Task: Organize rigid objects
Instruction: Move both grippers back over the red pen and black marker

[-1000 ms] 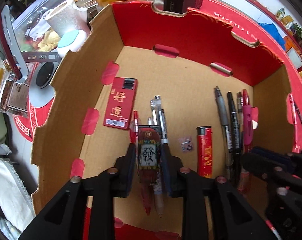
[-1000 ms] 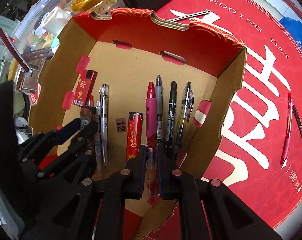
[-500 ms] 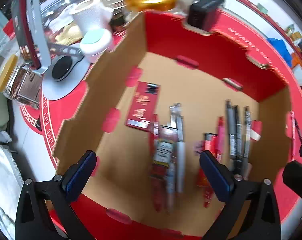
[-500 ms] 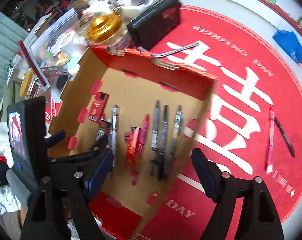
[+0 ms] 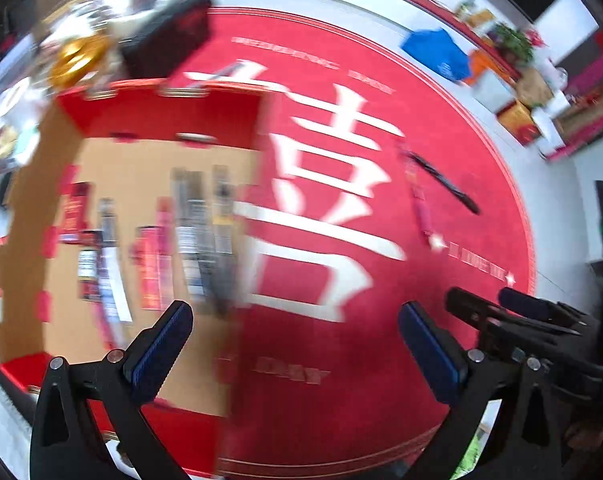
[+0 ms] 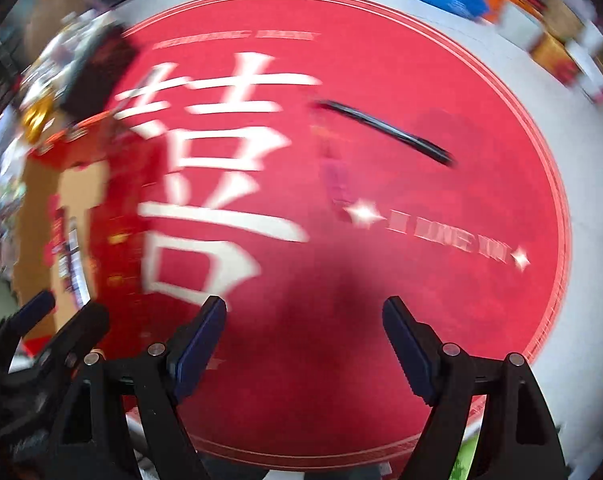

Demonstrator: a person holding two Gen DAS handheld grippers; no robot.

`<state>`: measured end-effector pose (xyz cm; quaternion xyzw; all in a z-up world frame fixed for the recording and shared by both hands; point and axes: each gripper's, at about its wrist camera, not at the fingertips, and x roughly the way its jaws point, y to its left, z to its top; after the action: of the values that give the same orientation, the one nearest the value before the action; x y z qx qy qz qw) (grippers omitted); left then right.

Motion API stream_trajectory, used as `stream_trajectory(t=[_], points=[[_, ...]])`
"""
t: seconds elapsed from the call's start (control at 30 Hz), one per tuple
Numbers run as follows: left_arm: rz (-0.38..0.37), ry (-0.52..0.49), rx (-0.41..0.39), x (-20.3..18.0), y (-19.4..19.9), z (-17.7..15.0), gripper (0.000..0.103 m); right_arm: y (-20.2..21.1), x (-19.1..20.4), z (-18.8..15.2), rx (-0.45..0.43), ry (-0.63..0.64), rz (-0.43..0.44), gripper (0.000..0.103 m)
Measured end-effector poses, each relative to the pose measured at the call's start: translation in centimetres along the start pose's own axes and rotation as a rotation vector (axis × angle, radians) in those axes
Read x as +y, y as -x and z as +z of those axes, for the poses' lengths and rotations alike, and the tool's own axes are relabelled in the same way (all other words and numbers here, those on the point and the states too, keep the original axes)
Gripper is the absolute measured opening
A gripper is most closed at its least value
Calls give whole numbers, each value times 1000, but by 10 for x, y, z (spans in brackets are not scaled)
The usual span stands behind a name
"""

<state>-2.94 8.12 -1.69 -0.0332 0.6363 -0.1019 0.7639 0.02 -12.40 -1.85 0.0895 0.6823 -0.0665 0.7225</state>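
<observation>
Right wrist view: black pen [image 6: 385, 130] on red mat [image 6: 461, 184], well beyond empty, wide-apart jaws.

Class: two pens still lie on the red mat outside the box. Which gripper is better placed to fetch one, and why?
Probably the right gripper. Its jaws are open and empty, and its view faces the black pen and pink pen fairly squarely. The left gripper, also open, hangs nearer the cardboard box.
</observation>
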Motion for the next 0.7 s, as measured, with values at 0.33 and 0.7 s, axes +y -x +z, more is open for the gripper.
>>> stream_trajectory(t=[0.33, 0.7], points=[[51, -16, 32, -82, -75, 35, 103, -10, -105, 0, 41, -115, -24, 81], [141, 18, 25, -119, -149, 77, 103, -17, -143, 32, 3, -15, 1, 81]])
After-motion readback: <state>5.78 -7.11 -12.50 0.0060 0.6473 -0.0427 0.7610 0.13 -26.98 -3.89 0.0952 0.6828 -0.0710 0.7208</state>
